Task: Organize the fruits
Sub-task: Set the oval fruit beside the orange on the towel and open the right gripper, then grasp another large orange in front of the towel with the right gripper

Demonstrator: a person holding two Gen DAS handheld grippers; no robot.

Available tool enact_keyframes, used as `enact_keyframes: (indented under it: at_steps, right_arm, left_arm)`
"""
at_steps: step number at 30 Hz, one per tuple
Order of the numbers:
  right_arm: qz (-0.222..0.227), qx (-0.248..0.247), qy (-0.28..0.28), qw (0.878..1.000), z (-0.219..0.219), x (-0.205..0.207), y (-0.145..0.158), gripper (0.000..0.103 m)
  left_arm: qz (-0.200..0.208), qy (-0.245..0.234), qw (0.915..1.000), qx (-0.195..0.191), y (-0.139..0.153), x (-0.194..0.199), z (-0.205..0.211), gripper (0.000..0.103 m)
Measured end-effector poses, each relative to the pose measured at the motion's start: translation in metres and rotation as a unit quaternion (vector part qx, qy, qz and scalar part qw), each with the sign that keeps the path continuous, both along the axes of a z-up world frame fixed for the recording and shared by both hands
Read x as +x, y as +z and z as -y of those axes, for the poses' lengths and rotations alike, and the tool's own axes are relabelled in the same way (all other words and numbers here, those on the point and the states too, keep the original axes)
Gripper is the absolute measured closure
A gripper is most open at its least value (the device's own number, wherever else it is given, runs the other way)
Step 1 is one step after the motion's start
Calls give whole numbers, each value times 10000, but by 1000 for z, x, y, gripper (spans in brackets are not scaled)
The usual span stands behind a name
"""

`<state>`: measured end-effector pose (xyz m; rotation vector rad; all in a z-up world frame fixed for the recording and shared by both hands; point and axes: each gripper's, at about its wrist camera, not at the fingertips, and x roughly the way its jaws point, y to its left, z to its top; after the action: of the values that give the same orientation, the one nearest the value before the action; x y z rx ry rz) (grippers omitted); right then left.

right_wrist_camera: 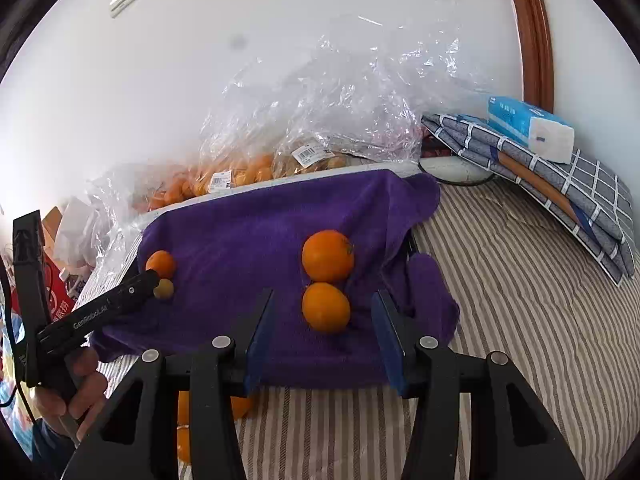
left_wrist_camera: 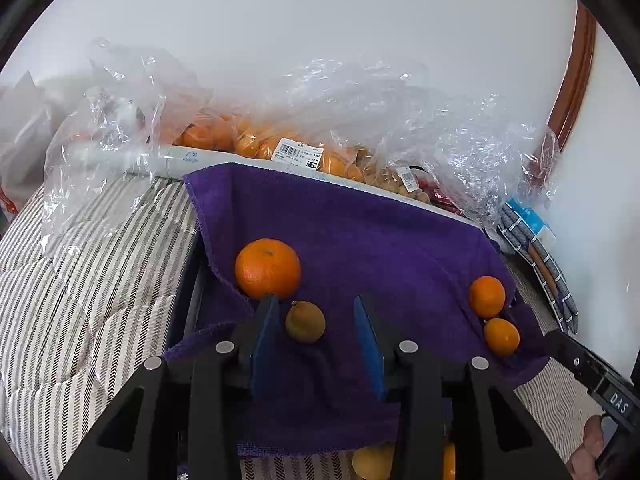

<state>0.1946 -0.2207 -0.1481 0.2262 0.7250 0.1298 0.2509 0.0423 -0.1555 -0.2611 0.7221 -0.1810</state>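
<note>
A purple towel (left_wrist_camera: 360, 224) covers a raised surface on the bed. In the left wrist view my left gripper (left_wrist_camera: 316, 308) is open, its blue pads on either side of a small brownish-yellow fruit (left_wrist_camera: 305, 322). A large orange (left_wrist_camera: 267, 268) lies just behind the left pad. Two small oranges (left_wrist_camera: 487, 296) (left_wrist_camera: 501, 337) lie at the towel's right edge. In the right wrist view my right gripper (right_wrist_camera: 324, 300) is open around the nearer orange (right_wrist_camera: 326, 307), with the other orange (right_wrist_camera: 328, 255) just behind it. The left gripper's body (right_wrist_camera: 100, 312) shows at the left by the brownish fruit (right_wrist_camera: 164, 289).
Clear plastic bags of oranges (left_wrist_camera: 256, 140) and other fruit lie behind the towel against the white wall. Striped bedding (right_wrist_camera: 520, 300) surrounds the towel. Folded checked cloth (right_wrist_camera: 560, 184) with a tissue pack (right_wrist_camera: 528, 126) lies at the right. More oranges (right_wrist_camera: 188, 424) lie below the towel's front edge.
</note>
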Motion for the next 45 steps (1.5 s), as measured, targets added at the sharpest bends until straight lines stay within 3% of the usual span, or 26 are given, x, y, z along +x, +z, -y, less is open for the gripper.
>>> enact_keyframes:
  at_steps: [11, 16, 20, 26, 34, 45]
  right_arm:
    - [-71, -206, 443, 9988, -34, -55, 5, 55]
    - [-192, -210, 825, 9962, -55, -54, -5, 56]
    - [-410, -213, 885, 9950, -66, -46, -21, 64]
    - [-595, 271, 898, 9938, -63, -34, -28, 64]
    - [-653, 420, 643, 9949, -64, -20, -38, 61]
    - [-612, 445, 470, 9960, -51, -40, -32, 63]
  left_arm:
    - [365, 127, 9991, -159, 20, -65, -19, 62]
    - [304, 432, 9986, 16, 15, -105, -48, 62]
    - [371, 575, 9976, 99, 14, -120, -62, 58]
    - [182, 577, 9981, 123, 7, -117, -64, 58]
    - [254, 401, 9978, 462, 7, -117, -48, 58]
    - [75, 422, 9986, 311, 3, -112, -53, 58]
